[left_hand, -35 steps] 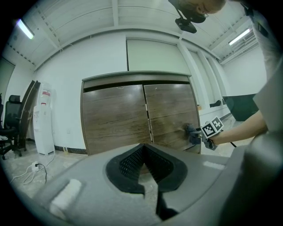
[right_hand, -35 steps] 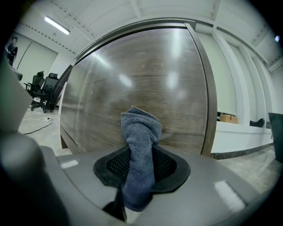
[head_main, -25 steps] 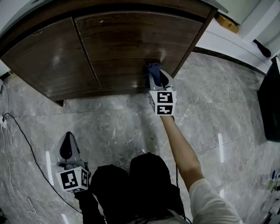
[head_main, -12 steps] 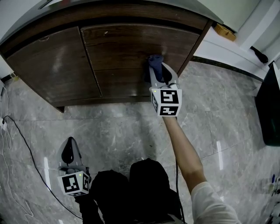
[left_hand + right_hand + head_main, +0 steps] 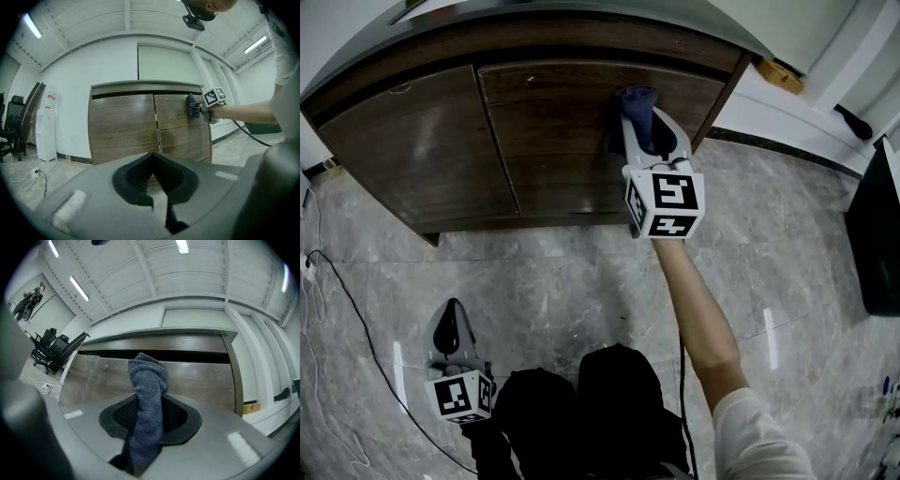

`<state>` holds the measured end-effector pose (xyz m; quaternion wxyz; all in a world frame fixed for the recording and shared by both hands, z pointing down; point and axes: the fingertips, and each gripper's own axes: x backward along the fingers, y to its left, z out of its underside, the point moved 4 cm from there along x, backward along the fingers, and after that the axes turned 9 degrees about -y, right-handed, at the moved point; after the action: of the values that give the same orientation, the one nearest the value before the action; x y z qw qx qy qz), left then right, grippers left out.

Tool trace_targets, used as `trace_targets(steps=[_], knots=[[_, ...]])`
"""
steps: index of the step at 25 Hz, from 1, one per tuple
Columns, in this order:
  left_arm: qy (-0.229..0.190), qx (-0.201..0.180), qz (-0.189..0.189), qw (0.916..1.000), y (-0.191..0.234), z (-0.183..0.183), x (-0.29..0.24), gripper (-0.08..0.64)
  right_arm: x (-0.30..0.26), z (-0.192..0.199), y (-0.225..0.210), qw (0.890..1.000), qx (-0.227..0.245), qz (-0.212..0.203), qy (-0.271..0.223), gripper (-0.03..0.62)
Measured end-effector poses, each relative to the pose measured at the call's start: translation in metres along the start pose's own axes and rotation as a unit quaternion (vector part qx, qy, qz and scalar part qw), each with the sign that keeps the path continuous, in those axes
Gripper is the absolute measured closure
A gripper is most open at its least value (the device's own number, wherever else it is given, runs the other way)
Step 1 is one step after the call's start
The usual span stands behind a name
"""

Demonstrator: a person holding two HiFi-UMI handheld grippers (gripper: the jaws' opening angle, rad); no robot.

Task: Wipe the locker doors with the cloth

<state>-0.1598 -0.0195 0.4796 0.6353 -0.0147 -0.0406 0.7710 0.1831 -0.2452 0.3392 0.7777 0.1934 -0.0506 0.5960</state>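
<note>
Glossy grey marble-patterned tile floor (image 5: 553, 272), dark wood locker cabinet (image 5: 422, 150) standing on it against a white wall, thin black cable (image 5: 358, 306) curving across the tiles at the left, white water dispenser (image 5: 47, 123) and black office chair (image 5: 10, 126) standing further left

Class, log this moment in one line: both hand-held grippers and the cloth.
right hand-held gripper: shut on blue cloth | contact: blue cloth against right locker door, near top | left hand-held gripper: shut, empty, low

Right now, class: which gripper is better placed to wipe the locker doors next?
Right. The right gripper holds the cloth against the right door; the left gripper is shut, empty and well back.
</note>
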Motion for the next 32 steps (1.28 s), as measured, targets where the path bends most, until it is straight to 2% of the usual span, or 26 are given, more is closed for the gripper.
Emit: trace_targets(steps=[9,13,24,32], knots=[[0.001,-0.002,-0.008,1.0000,0.008,0.000,0.002,0.557,-0.017,-0.043,-0.001,0.999,-0.004,-0.005,-0.035,0.474],[0.001,0.000,-0.009,1.0000,0.009,0.001,0.003,0.557,-0.022,-0.049,0.004,0.999,-0.003,-0.008,-0.039,0.474],[0.005,0.000,-0.007,1.0000,0.009,0.003,0.004,0.557,-0.010,-0.009,0.018,1.000,-0.005,-0.010,-0.016,0.474],[0.008,0.000,-0.008,0.9999,0.010,0.005,0.006,0.557,0.005,0.035,0.033,1.000,-0.017,-0.016,0.016,0.474]])
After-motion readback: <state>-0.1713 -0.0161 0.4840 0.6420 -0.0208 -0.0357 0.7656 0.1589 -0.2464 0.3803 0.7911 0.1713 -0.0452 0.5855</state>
